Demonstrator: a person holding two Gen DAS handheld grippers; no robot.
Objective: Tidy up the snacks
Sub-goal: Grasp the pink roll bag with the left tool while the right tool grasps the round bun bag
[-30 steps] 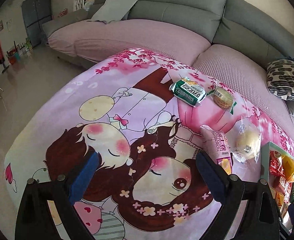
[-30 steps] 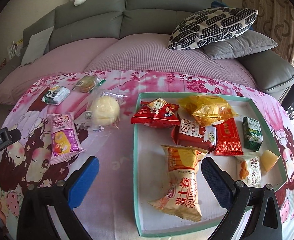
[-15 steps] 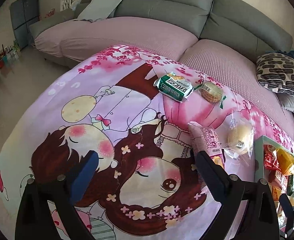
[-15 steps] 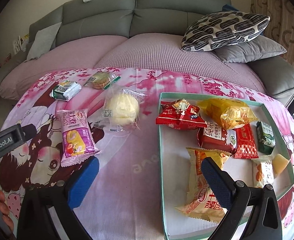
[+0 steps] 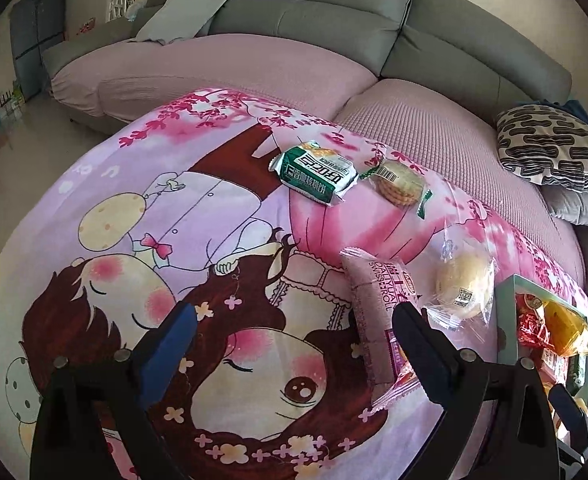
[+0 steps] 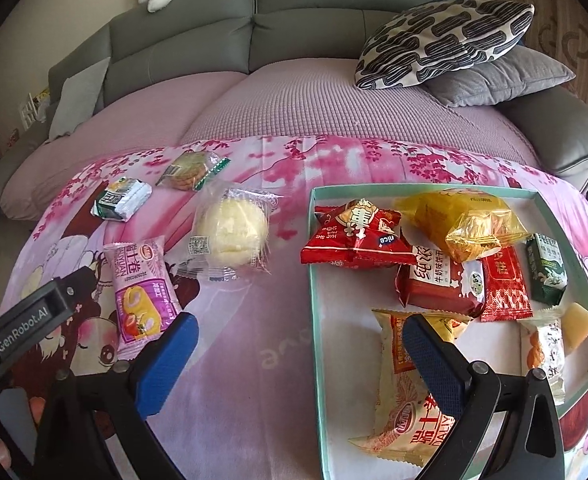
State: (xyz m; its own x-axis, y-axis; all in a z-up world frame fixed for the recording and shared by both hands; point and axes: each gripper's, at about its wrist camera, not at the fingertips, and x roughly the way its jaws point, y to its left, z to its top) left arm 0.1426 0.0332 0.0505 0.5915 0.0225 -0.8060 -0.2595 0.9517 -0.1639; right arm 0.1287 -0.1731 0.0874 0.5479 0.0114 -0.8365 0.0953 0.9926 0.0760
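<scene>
Since a second ago both cameras have drifted leftward over the table, so the teal tray now sits further right in the right wrist view and the pink roll packet has come closer to the right gripper's left finger. The right gripper hangs above the cartoon-print tablecloth with its jaws spread wide and nothing between them; its left blue pad is over bare cloth just beside the pink roll packet, and its right pad is over the yellow wafer packet lying in the tray's near part. The left gripper is likewise released and empty, with its right finger overlapping the pink roll packet in view; whether it touches is not clear. Beyond that packet lies the clear-wrapped round bun, apart from the tray's left wall. Further back, near the table's far edge, the green-and-white biscuit pack and the clear-wrapped round cracker lie side by side, almost touching. Inside the tray are a red crinkled bag, a yellow-orange bag partly over a red-brown biscuit pack, a flat red sachet, a dark green carton-like pack and small pale pieces by the right wall. Behind the table stands a grey sofa with a mauve seat cover and a black-and-white patterned cushion.
</scene>
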